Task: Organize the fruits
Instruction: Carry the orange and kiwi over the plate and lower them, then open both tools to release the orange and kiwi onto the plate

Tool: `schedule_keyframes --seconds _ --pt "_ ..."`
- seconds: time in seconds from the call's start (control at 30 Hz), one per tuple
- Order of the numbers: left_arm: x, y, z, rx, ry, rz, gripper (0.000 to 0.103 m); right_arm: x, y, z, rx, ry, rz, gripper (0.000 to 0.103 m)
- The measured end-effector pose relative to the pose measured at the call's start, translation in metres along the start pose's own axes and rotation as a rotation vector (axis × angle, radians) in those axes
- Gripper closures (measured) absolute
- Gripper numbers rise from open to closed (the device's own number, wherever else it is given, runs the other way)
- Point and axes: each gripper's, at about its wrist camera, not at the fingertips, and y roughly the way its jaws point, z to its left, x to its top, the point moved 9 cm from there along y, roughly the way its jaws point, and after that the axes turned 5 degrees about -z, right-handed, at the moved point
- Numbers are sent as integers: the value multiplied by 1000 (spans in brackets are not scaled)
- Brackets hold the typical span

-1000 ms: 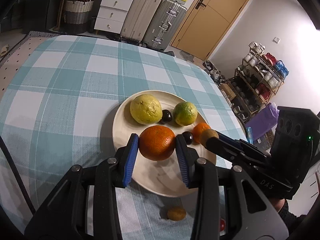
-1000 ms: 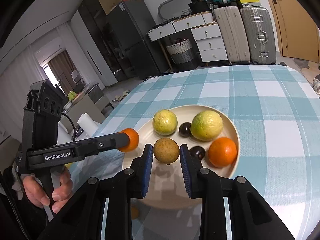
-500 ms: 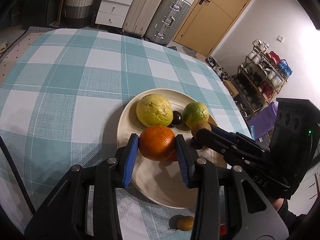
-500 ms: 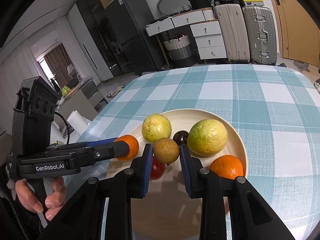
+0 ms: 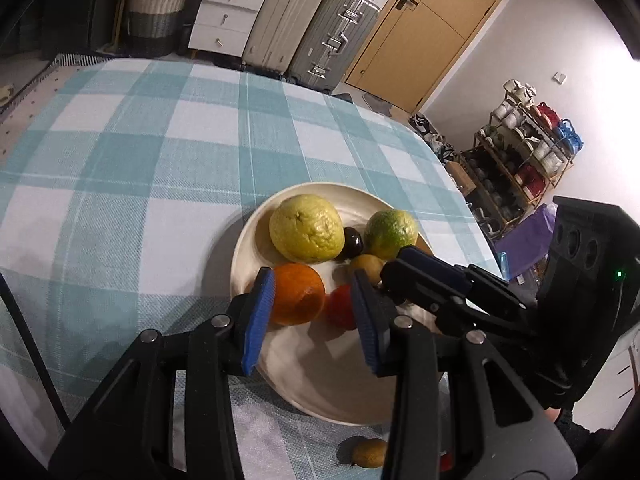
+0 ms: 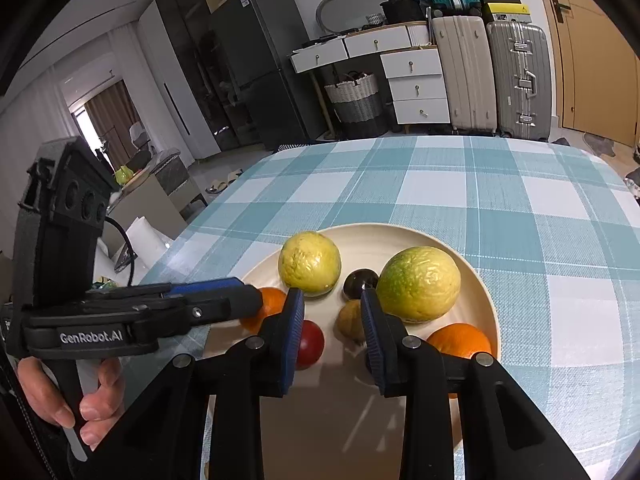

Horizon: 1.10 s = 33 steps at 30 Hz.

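A cream plate [image 5: 320, 384] [image 6: 404, 236] on the checked tablecloth holds a yellow citrus [image 5: 306, 227], a green citrus [image 5: 390, 234], a dark plum [image 5: 353, 240], a red fruit [image 5: 340, 311], a brown kiwi [image 5: 367, 266] [image 6: 350, 320] and oranges. My left gripper [image 5: 312, 316] is open; an orange [image 5: 298, 299] rests on the plate between its jaws, beside the left pad. My right gripper [image 6: 331, 334] is open around the kiwi, which sits on the plate. A second orange [image 6: 460, 340] lies at the plate's right side.
A small brown fruit [image 5: 370, 453] lies on the cloth [image 5: 120, 200] in front of the plate. Suitcases [image 6: 492, 76], white drawers and a door stand beyond the table. A shelf rack [image 5: 528, 148] stands to the right.
Both grippers have opened. The left one let the orange down onto the plate. The right one set the kiwi down next to the plum.
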Motion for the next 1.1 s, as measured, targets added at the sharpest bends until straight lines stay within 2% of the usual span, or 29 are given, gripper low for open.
schedule_keyframes --seconds 0.1,0.2,0.57,0.7,0.8,0.83,0.9,0.97,1.03,1.1 --pt "1 -5 -1 1 2 -6 46 4 -8 -2 3 17 -31 58" --pt "1 -12 -2 17 12 -18 45 9 -20 -4 5 32 -70 52" --pt "-3 -45 -16 41 44 -57 45 8 -59 -4 -22 43 -114 50" --pt "-7 -60 -24 46 64 -75 45 8 -74 1 -25 41 -137 37" --pt "-11 -73 -30 46 72 -87 44 8 -88 7 -31 30 -156 35" --pt "-13 -78 -33 49 73 -89 43 7 -92 9 -31 29 -160 35" --pt "-16 -86 -36 54 76 -97 34 6 -102 13 -30 28 -168 33" --pt "-19 -95 -40 66 86 -109 32 5 -109 16 -36 25 -177 29" --pt "-24 -104 -45 78 101 -120 31 3 -117 18 -43 28 -188 23" --pt "-30 -112 -49 96 111 -126 23 -2 -125 19 -56 33 -196 17"
